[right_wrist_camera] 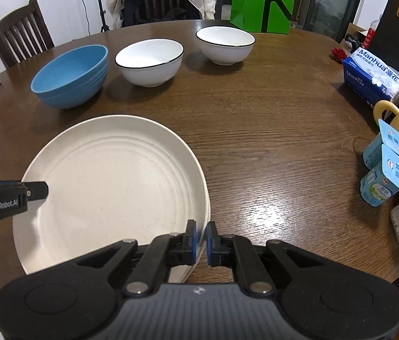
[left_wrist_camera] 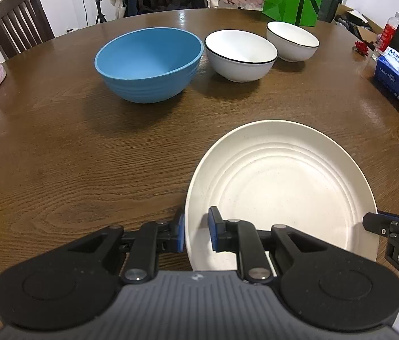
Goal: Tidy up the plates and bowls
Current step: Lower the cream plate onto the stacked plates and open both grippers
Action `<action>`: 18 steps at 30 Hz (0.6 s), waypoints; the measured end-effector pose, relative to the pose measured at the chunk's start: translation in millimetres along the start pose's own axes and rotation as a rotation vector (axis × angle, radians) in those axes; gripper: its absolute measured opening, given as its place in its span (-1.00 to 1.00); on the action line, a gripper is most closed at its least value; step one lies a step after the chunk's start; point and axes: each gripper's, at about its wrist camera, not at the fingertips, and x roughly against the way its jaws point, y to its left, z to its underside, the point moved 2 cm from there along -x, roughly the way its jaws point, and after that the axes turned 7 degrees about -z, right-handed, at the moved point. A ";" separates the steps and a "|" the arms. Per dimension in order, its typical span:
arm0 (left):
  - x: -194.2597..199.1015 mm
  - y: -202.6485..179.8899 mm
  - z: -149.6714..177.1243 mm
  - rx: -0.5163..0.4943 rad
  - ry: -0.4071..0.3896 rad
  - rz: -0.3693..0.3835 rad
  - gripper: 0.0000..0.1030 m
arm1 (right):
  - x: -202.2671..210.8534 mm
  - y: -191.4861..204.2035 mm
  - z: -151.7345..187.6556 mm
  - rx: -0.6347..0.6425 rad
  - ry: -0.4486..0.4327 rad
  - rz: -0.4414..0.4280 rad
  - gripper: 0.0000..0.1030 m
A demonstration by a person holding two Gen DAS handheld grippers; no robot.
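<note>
On the round dark wooden worktop (left_wrist_camera: pixel 57 147), the cream ribbed round plate (left_wrist_camera: pixel 281 181) sits at 6 o'clock, nearest you, on what looks like a second plate beneath. Your left gripper (left_wrist_camera: pixel 196 232) has its fingers clenched on the plate's 9 o'clock rim; your right gripper (right_wrist_camera: pixel 201 240) pinches the 3 o'clock rim. Behind stand the wide blue bowl (left_wrist_camera: pixel 148 62) at 11 o'clock and two white black-rimmed bowls (left_wrist_camera: pixel 240 53) near 12 and 1. If you lift unevenly, the thin rim may slip free, or the lower plate may drag along and drop. Swing wide and you could knock the blue bowl.
</note>
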 end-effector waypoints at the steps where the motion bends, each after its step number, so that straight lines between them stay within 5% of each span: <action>1: -1.0 -0.4 0.2 -0.002 0.004 -0.001 -0.67 | -0.8 0.3 0.3 0.003 0.002 0.002 -0.86; 18: -7.4 -7.0 -0.6 -0.033 0.011 -0.027 -0.65 | -7.7 6.2 0.5 0.043 0.011 0.039 -0.84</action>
